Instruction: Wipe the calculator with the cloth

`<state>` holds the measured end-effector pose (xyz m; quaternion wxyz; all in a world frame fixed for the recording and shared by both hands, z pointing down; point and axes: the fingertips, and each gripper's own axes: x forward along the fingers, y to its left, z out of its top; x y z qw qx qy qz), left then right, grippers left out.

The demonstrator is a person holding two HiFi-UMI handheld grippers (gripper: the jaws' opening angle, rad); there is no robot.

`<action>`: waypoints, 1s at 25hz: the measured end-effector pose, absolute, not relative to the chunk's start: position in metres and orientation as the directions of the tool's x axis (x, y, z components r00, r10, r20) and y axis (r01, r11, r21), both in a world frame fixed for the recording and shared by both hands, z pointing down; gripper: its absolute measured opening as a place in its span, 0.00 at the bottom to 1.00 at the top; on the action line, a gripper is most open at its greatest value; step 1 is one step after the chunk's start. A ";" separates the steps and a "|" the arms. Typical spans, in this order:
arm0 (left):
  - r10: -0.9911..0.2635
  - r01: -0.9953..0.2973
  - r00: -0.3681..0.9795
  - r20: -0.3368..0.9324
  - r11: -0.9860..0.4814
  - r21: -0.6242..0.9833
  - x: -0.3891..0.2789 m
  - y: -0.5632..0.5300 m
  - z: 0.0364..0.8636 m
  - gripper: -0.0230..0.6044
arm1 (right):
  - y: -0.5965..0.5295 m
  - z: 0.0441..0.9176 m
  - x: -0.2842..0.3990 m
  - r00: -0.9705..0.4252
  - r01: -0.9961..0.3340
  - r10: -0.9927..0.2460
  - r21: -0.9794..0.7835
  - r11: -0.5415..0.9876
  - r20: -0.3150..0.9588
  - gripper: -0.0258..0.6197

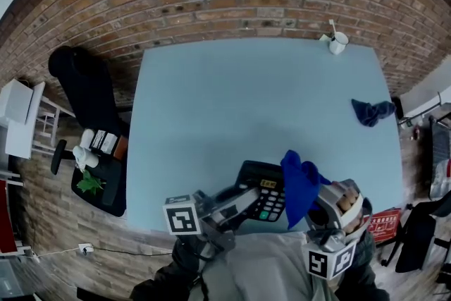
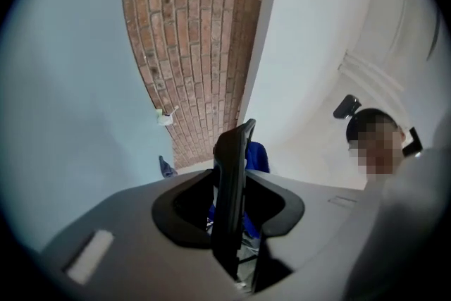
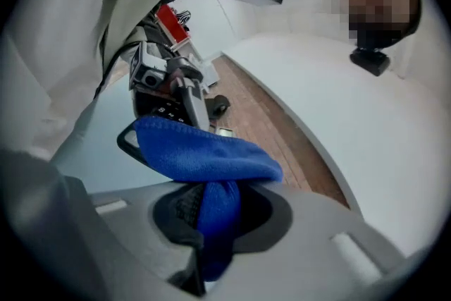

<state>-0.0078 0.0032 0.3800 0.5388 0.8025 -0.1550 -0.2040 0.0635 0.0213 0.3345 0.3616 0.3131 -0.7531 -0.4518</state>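
Head view first: we're holding the black desk calculator [image 1: 262, 188] up off the pale blue table [image 1: 211, 116], close to our chest, with the left gripper [image 1: 243, 199] clamped on its edge. The right gripper [image 1: 316, 211] is pinching a bright blue microfibre cloth [image 1: 299, 187], which is hanging against the calculator's right side and covering part of it.

Progress-wise, we're guessing we're mid-wipe. Both things are picked up and the cloth seems to be on the calculator, but nothing is telling us how much of the face is clean. Left to do, we'd say: finishing the passes and setting both back down.

Left gripper view is showing the calculator edge-on between the jaws, pads pressing on it, with the cloth peeking out behind. Right gripper view is showing the cloth bunched tight between its jaws and draping over the calculator's corner, keys just visible. Only the head view is catching a second, darker blue rag [image 1: 372, 111] and a white mug [image 1: 338, 43] sitting far across the table.
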 end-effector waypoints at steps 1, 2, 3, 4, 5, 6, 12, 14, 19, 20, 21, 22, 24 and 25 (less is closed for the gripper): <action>-0.477 -0.090 0.871 -0.121 -0.397 0.914 -0.008 0.002 0.381 0.23 | 0.021 0.344 0.060 -0.509 -0.092 -0.802 0.907 0.412 0.313 0.12; -0.486 -0.156 0.871 -0.078 -0.423 0.892 -0.007 0.002 0.382 0.23 | 0.019 0.352 0.057 -0.477 -0.039 -0.805 0.906 0.420 0.353 0.12; -0.494 -0.222 0.869 -0.034 -0.449 0.865 -0.005 0.002 0.383 0.23 | 0.017 0.359 0.053 -0.452 0.007 -0.806 0.905 0.426 0.383 0.12; -0.503 -0.279 0.864 0.005 -0.472 0.836 -0.003 0.002 0.383 0.23 | 0.016 0.365 0.047 -0.438 0.044 -0.802 0.900 0.433 0.407 0.12; -0.513 -0.323 0.858 0.033 -0.487 0.812 0.000 0.003 0.384 0.23 | 0.017 0.368 0.039 -0.434 0.074 -0.795 0.896 0.438 0.424 0.12; -0.524 -0.350 0.850 0.050 -0.492 0.797 0.002 0.003 0.385 0.23 | 0.018 0.370 0.030 -0.433 0.099 -0.788 0.892 0.440 0.437 0.12; -0.573 -0.371 0.818 0.047 -0.464 0.804 -0.010 0.001 0.389 0.23 | 0.012 0.384 0.031 -0.415 0.117 -0.750 0.847 0.518 0.515 0.12; -0.584 -0.373 0.811 0.038 -0.466 0.803 -0.014 -0.001 0.385 0.23 | 0.005 0.394 0.054 -0.346 0.108 -0.761 0.829 0.549 0.549 0.12; -0.564 -0.403 0.823 0.066 -0.497 0.769 -0.004 -0.001 0.392 0.23 | -0.003 0.397 0.057 -0.266 0.129 -0.787 0.829 0.543 0.557 0.12; -0.562 -0.423 0.822 0.087 -0.502 0.754 0.000 0.000 0.395 0.23 | -0.001 0.394 0.048 -0.276 0.142 -0.789 0.835 0.532 0.549 0.12; -0.562 -0.439 0.821 0.105 -0.502 0.745 0.003 0.000 0.398 0.23 | 0.002 0.392 0.037 -0.292 0.152 -0.788 0.839 0.522 0.543 0.12; -0.562 -0.447 0.819 0.116 -0.498 0.743 0.004 0.000 0.401 0.23 | 0.004 0.390 0.027 -0.310 0.159 -0.783 0.841 0.517 0.539 0.12; -0.564 -0.440 0.818 0.115 -0.483 0.757 0.001 0.001 0.404 0.23 | 0.007 0.390 0.016 -0.341 0.161 -0.772 0.842 0.514 0.536 0.12; -0.568 -0.435 0.816 0.110 -0.477 0.764 -0.003 0.001 0.404 0.23 | 0.007 0.391 0.016 -0.351 0.150 -0.767 0.841 0.520 0.537 0.12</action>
